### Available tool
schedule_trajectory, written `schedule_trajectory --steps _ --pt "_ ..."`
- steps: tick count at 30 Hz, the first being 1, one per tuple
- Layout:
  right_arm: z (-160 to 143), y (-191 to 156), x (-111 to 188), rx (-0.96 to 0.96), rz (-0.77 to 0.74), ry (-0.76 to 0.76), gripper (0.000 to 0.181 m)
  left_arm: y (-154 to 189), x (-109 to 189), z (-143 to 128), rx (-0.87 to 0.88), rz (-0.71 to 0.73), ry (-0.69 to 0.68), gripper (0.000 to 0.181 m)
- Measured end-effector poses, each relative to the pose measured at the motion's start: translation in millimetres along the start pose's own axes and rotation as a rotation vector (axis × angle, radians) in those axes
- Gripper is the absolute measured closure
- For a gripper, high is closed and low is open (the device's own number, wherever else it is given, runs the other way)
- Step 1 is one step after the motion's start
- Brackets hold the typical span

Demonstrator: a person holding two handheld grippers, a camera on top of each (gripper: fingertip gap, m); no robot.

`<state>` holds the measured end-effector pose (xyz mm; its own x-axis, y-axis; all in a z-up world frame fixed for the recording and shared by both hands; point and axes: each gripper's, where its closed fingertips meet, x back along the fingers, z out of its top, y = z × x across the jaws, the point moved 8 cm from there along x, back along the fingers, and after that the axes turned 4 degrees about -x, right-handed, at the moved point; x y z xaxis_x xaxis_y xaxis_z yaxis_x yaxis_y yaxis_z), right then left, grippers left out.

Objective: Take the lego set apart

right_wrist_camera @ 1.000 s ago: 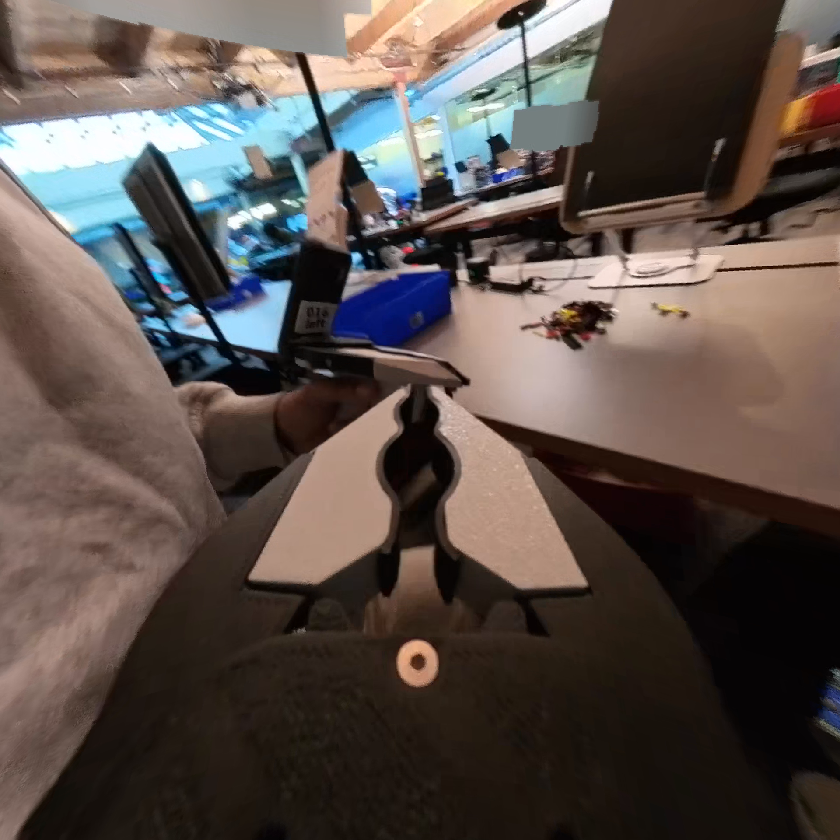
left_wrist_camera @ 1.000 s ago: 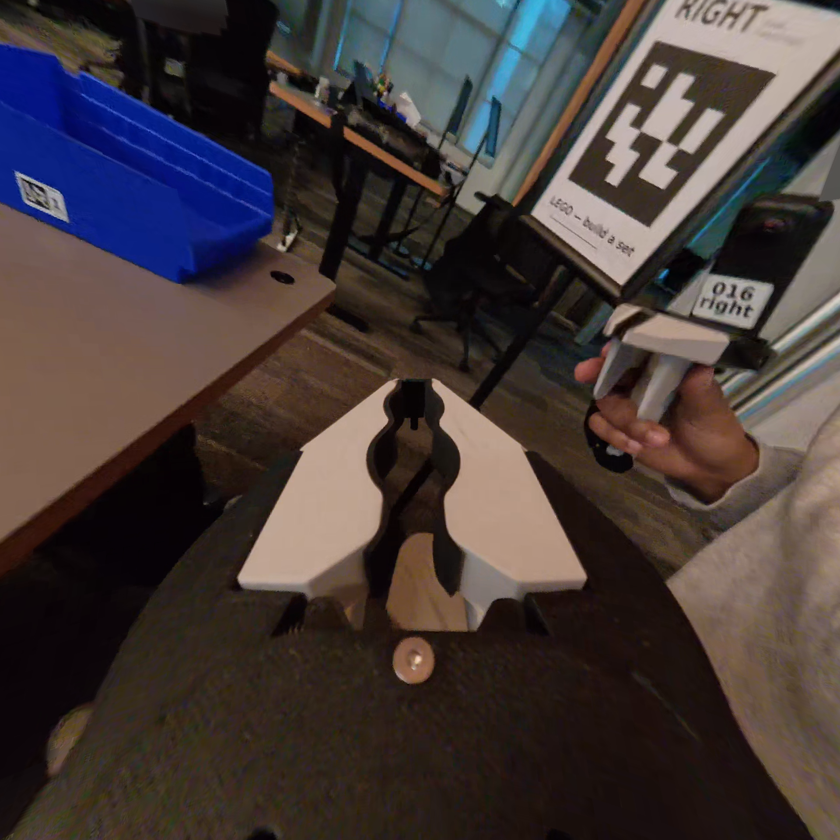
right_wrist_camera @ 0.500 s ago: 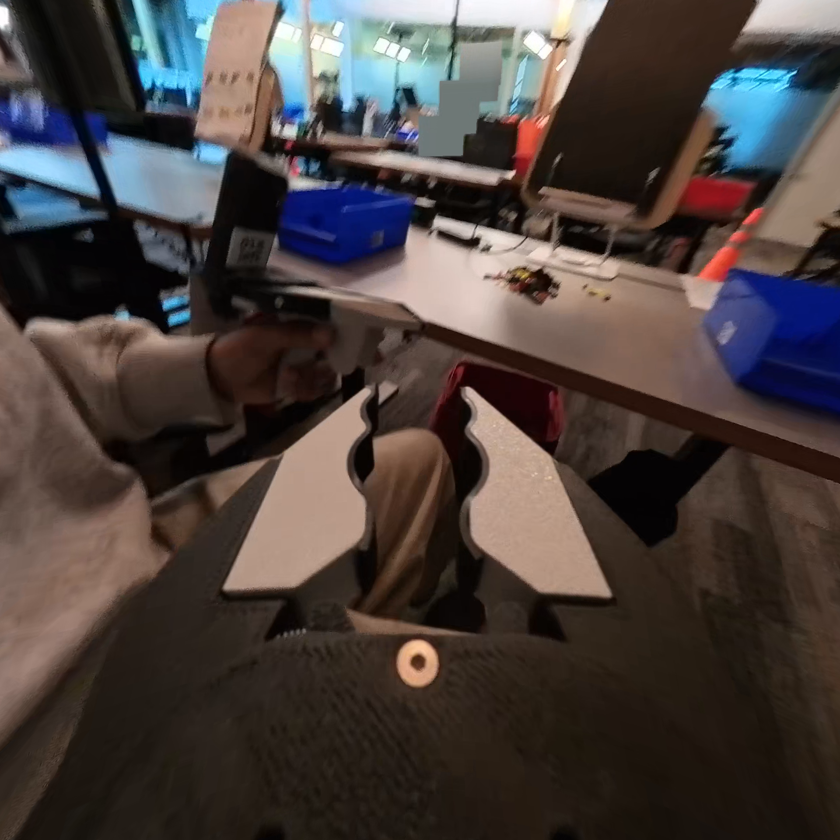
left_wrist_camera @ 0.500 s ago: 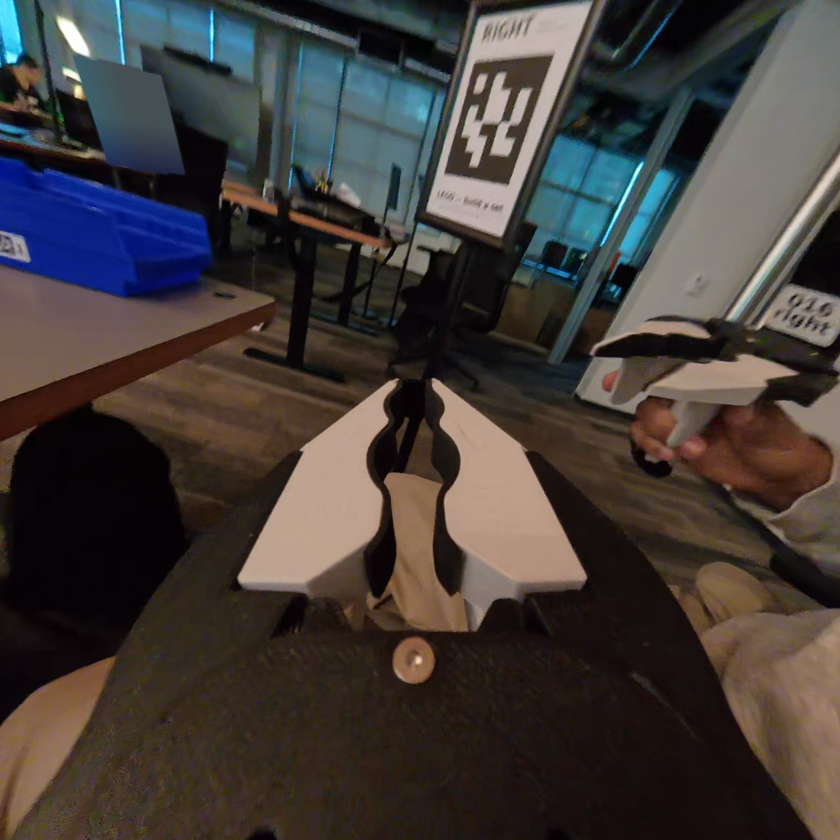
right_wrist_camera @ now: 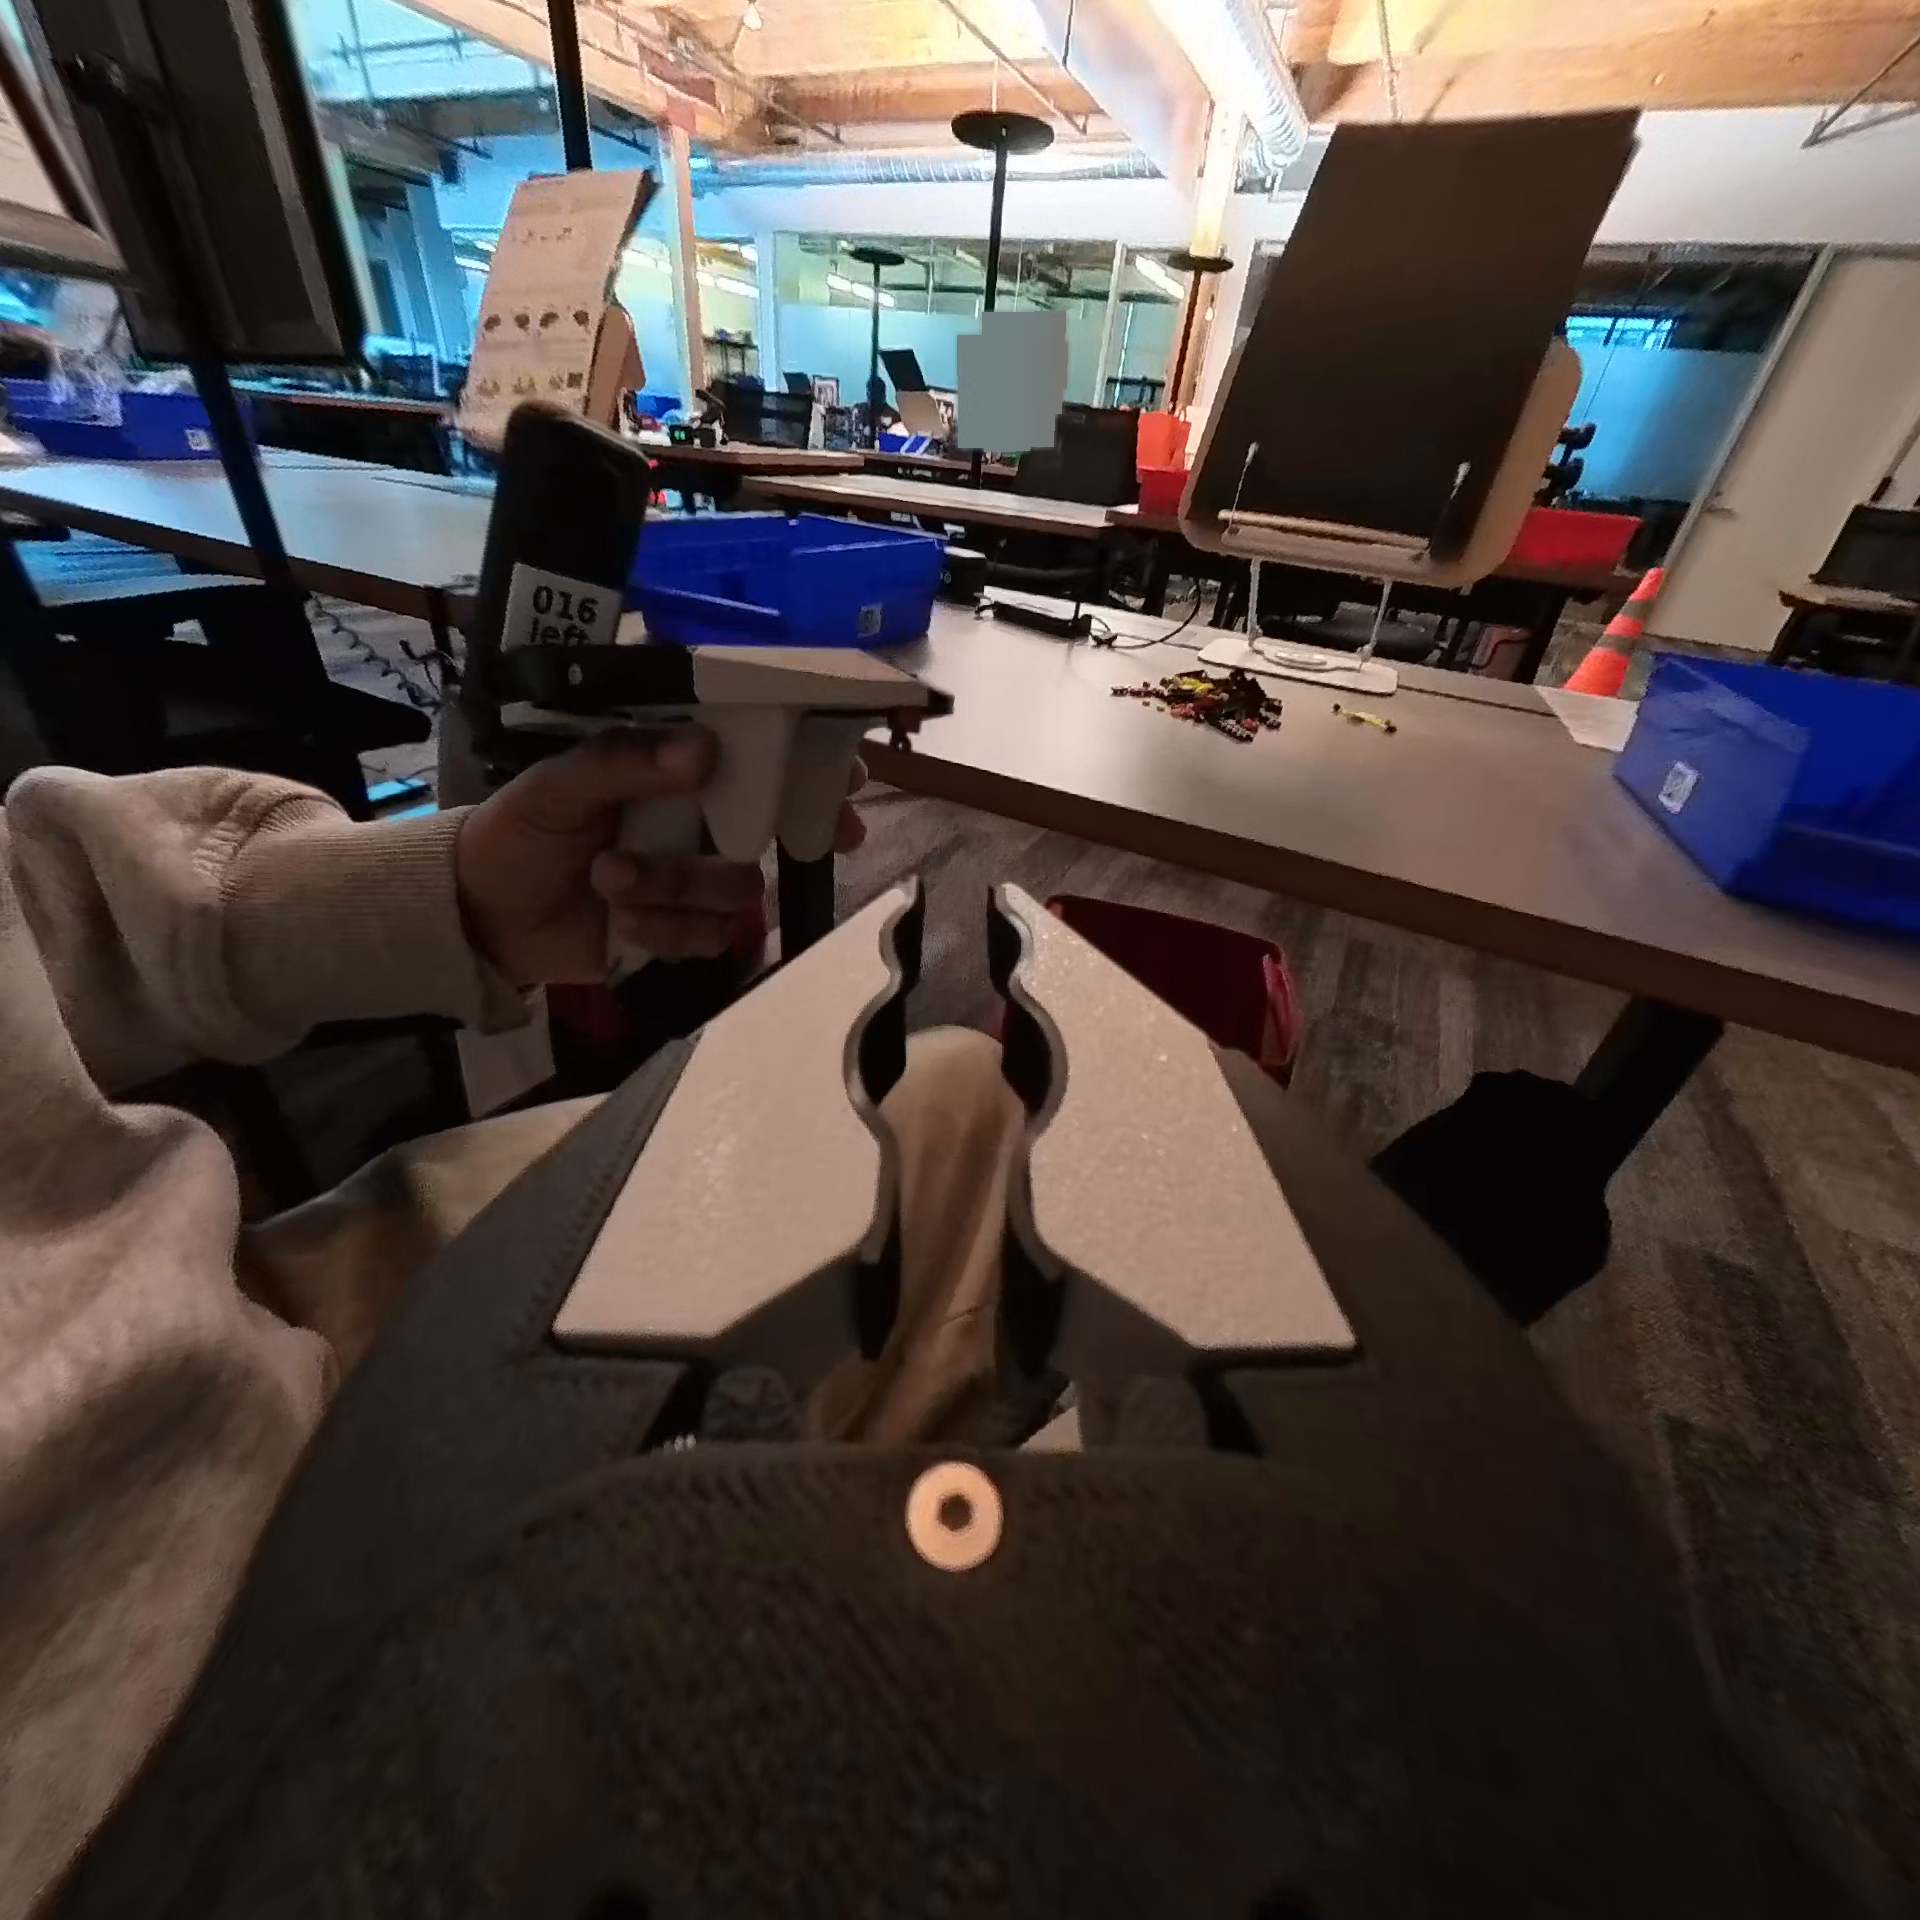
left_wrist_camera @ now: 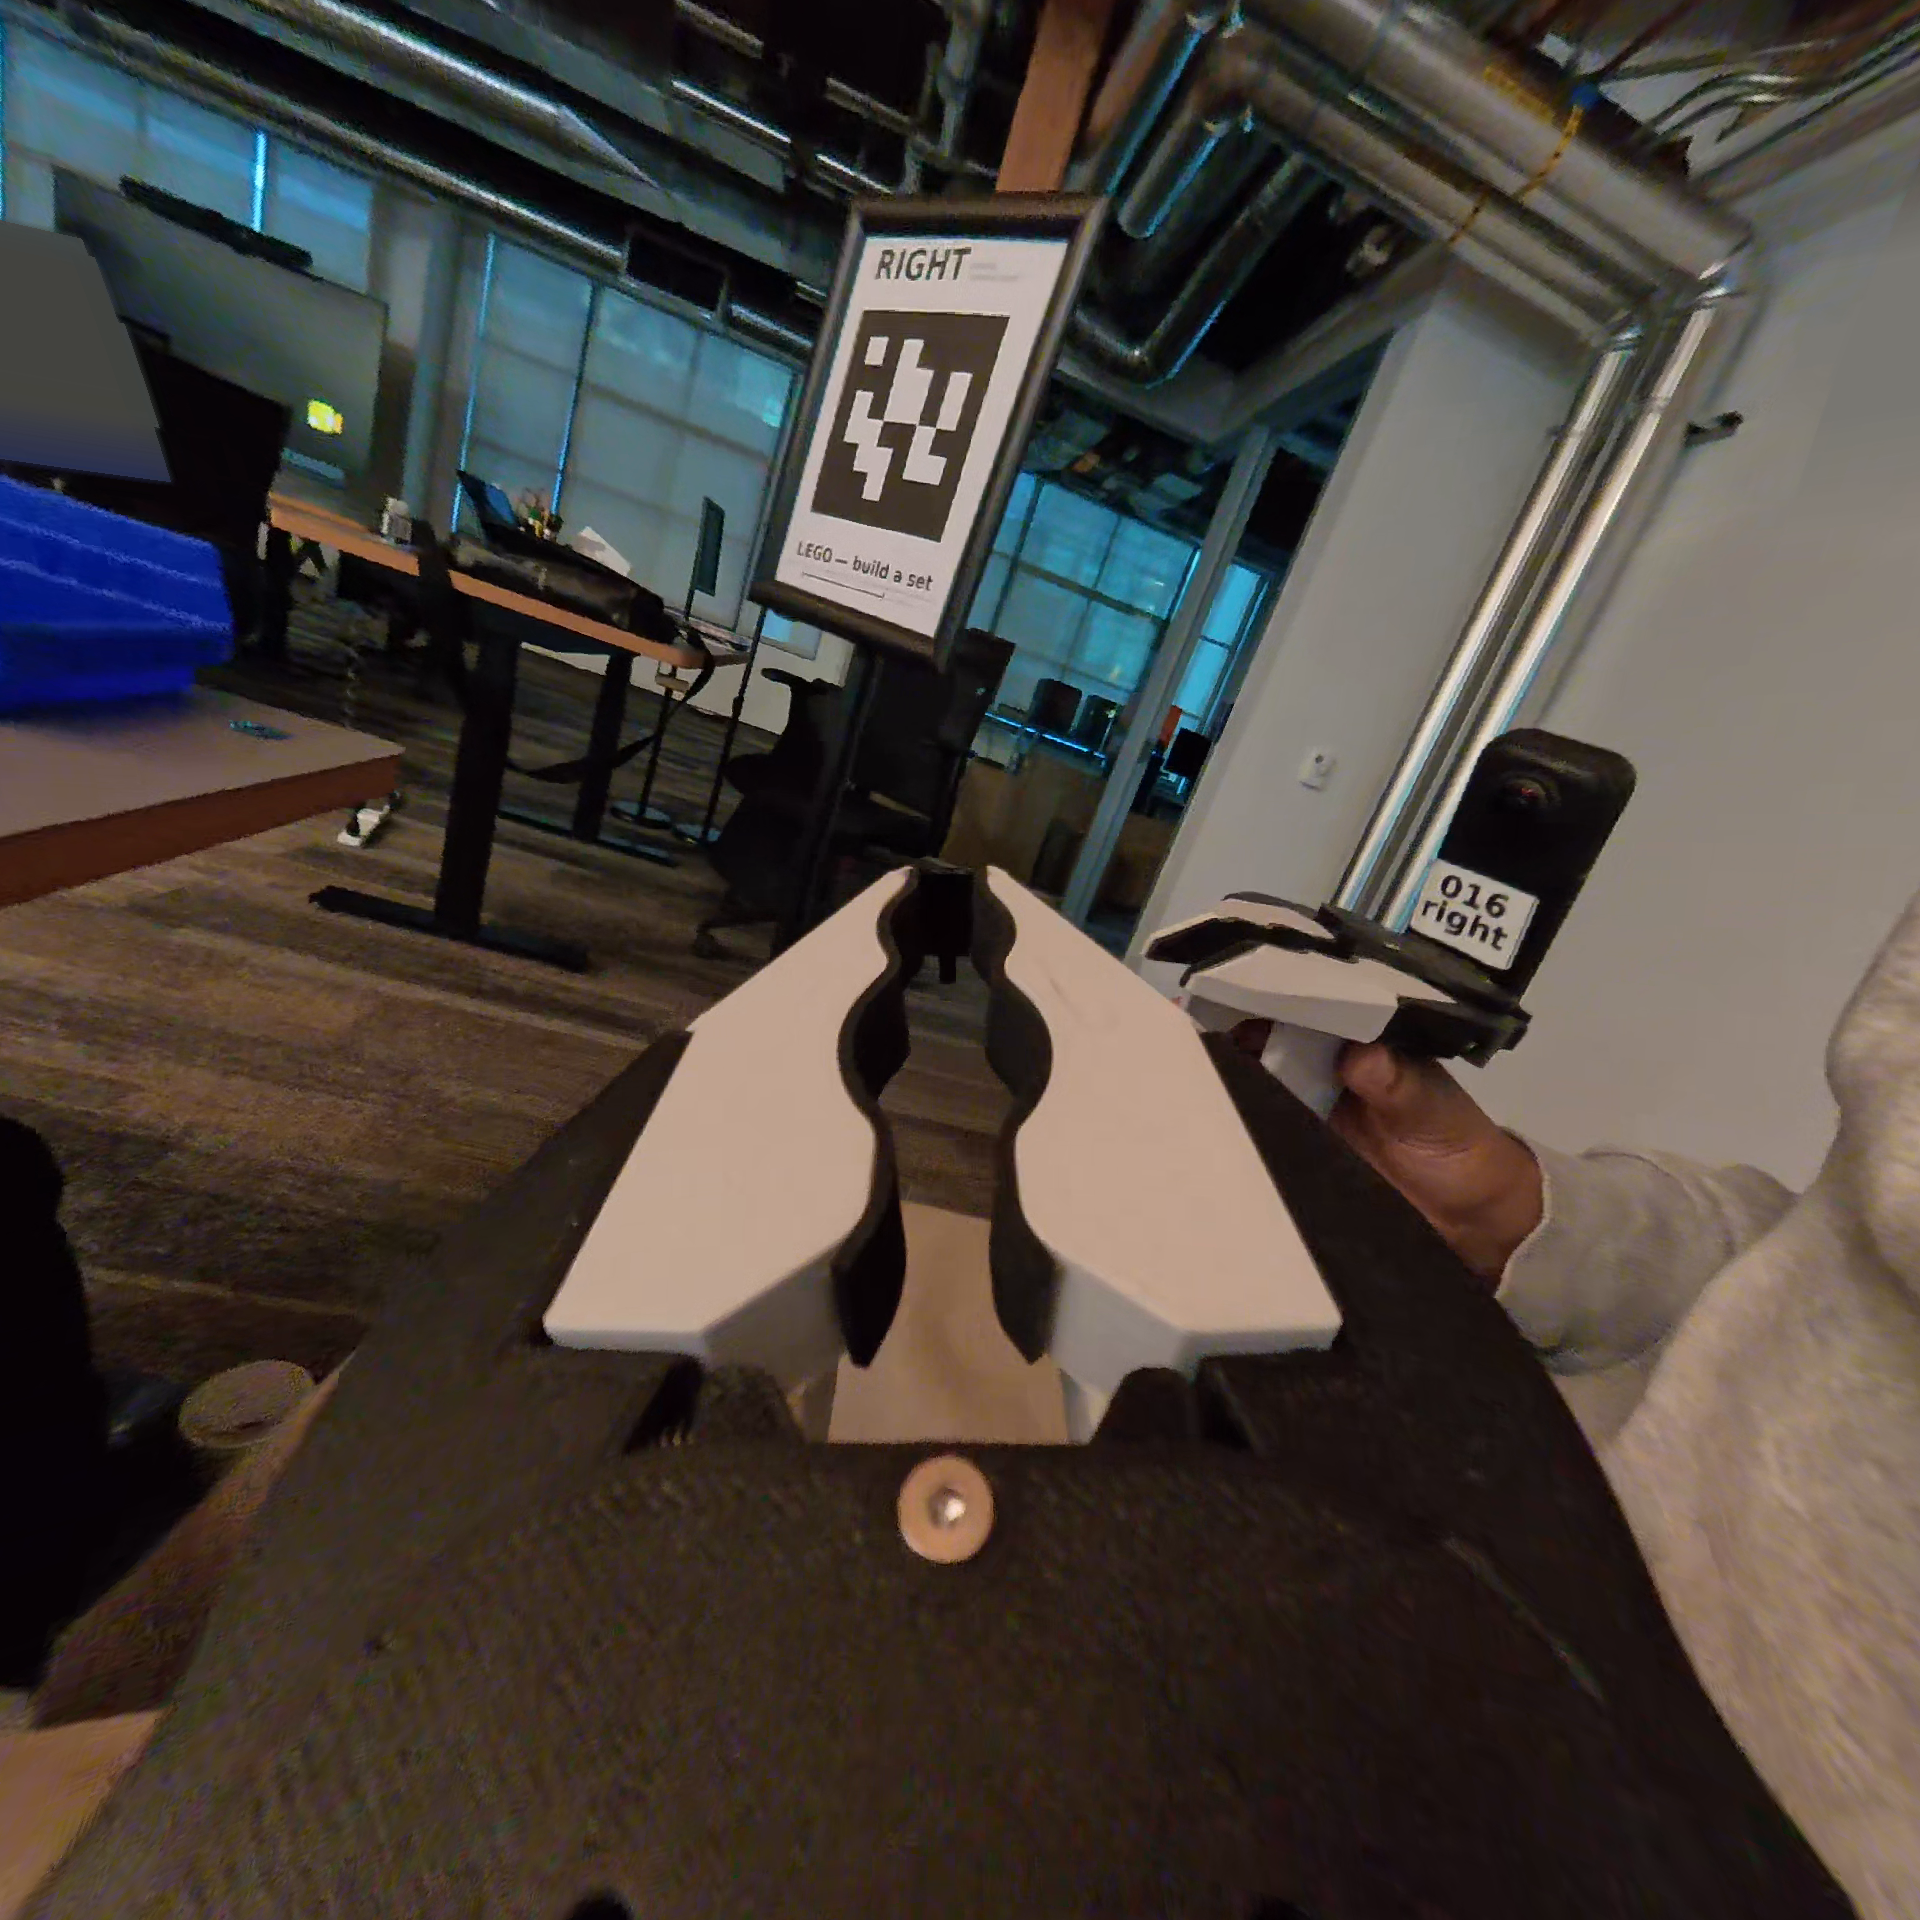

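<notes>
Both tools hung off the long grey-brown table (right_wrist_camera: pixel 1403 821), below its edge. The left white-fingered gripper (left_wrist_camera: pixel 943 904) had its tips pressed together on nothing; the right white-fingered gripper (right_wrist_camera: pixel 954 914), wide a moment earlier, had narrowed to a small gap. The heap of small dark lego pieces (right_wrist_camera: pixel 1210 694) lay mid-table, untouched, so disassembly seemingly hadn't begun
</notes>
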<state>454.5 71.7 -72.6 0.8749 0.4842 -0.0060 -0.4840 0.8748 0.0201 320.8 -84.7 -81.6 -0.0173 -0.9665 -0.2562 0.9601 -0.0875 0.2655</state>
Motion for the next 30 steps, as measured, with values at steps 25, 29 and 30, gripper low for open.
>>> schedule_trajectory --steps 25,29,30 --pt "-15.5 114.8 -332.9 -0.350 0.539 -0.159 0.171 -173.3 89.2 21.5 0.039 0.504 -0.069 0.174" --pt "20.7 108.5 -353.8 -0.284 0.560 -0.134 0.172 -186.8 104.9 49.2 -0.070 0.509 -0.085 0.173" --pt "28.4 105.4 -356.8 -0.287 0.574 -0.112 0.171 -188.8 110.2 56.8 -0.086 0.525 -0.065 0.173"
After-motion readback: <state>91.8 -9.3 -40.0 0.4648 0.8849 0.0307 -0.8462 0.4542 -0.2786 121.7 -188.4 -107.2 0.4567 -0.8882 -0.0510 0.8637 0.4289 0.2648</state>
